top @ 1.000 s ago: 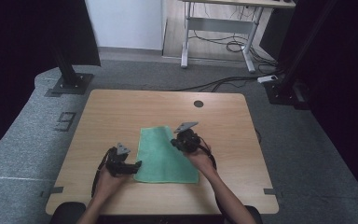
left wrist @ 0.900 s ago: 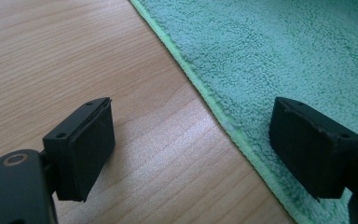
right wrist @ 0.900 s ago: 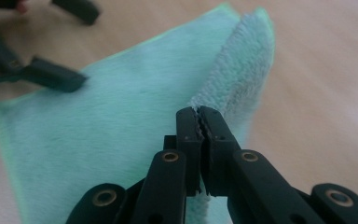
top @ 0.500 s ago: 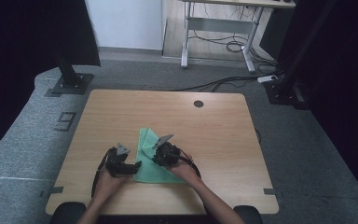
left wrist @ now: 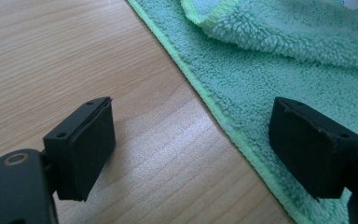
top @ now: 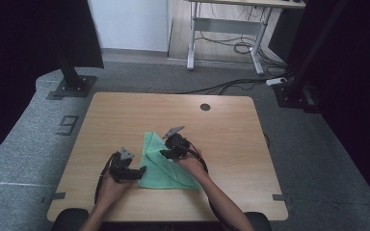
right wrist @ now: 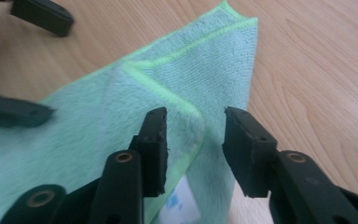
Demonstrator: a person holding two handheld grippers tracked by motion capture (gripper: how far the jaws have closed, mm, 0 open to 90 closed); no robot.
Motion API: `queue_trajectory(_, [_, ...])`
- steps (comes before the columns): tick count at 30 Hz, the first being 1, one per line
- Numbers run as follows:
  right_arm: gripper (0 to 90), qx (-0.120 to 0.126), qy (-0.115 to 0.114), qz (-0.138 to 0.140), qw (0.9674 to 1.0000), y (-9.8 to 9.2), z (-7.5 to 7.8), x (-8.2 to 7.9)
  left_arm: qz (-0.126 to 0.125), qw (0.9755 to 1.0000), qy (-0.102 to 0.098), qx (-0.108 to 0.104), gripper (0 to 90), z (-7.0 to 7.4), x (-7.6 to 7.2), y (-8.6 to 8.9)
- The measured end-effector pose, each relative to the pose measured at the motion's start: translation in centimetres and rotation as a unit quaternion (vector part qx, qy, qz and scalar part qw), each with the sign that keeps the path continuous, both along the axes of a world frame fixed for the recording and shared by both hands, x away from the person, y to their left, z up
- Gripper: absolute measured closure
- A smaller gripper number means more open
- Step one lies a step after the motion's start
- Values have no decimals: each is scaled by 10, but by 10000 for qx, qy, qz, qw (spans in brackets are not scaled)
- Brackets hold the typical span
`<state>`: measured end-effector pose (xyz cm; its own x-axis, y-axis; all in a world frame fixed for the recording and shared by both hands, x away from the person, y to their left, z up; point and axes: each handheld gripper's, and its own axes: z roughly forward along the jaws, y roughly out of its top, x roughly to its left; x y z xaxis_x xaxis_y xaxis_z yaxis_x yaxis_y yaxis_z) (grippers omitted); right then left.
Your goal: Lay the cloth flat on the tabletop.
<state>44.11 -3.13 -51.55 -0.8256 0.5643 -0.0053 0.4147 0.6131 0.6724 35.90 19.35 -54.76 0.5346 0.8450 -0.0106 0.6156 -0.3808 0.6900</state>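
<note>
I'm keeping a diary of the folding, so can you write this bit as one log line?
cloth: green cloth on table, corner folded over | right gripper: jaws just opening, above fold | left gripper: open, straddling cloth edge

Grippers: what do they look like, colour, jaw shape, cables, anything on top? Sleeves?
Both are black. The left gripper has two blocky black jaws with flat rectangular pads and small screw holes. The right gripper has the same pads on black links with round pivot holes. From the high view, each carries a grey three-cornered plate on top, and a dark cable trails back along each forearm. Forearms are bare, no sleeves visible.

Green cloth [top: 161,166], lime stitched edge; light wood-grain table [top: 125,115]; black tongs [right wrist: 193,144].
</note>
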Motion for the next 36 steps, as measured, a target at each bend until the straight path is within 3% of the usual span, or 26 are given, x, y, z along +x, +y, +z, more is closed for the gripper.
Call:
queue_trajectory(3, [581,-85,29,15,10000,8,-12,4,5,10000,-3,-3,150,0,0,0])
queue_trajectory(5, [701,-45,81,62,9999,12,-17,3,0,10000,0,3,150,0,0,0])
queue_trajectory(6, [755,-33,72,64,9999,13,-17,2,0,10000,-1,4,150,0,0,0])
queue_trajectory(7, [755,-33,72,64,9999,13,-17,2,0,10000,-1,4,150,0,0,0])
queue_trajectory(8, [830,-169,-11,104,9998,14,-13,-1,2,10000,-2,-1,150,0,0,0])
queue_trajectory(11, [842,-245,-169,53,9995,9,-3,-3,1,10000,-6,-1,151,0,0,0])
queue_trajectory(15, [845,-146,-250,-66,9996,-3,10,1,-1,10000,1,2,151,0,0,0])
queue_trajectory(18, [846,-39,-334,-345,9988,-25,25,8,4,10000,0,5,151,0,0,0])
queue_trajectory(24, [846,-51,-477,-791,9957,-64,38,27,1,10000,2,2,150,0,0,0])
queue_trajectory(31, [818,-49,-474,-1269,9908,-94,36,50,5,10000,-5,-4,150,0,0,0])
queue_trajectory(33, [676,-127,-431,-1476,9880,-105,29,58,4,10000,-5,-3,150,0,0,0])
queue_trajectory(36, [575,-58,-399,-1572,9867,-114,26,57,7,10000,-5,-5,150,0,0,0])
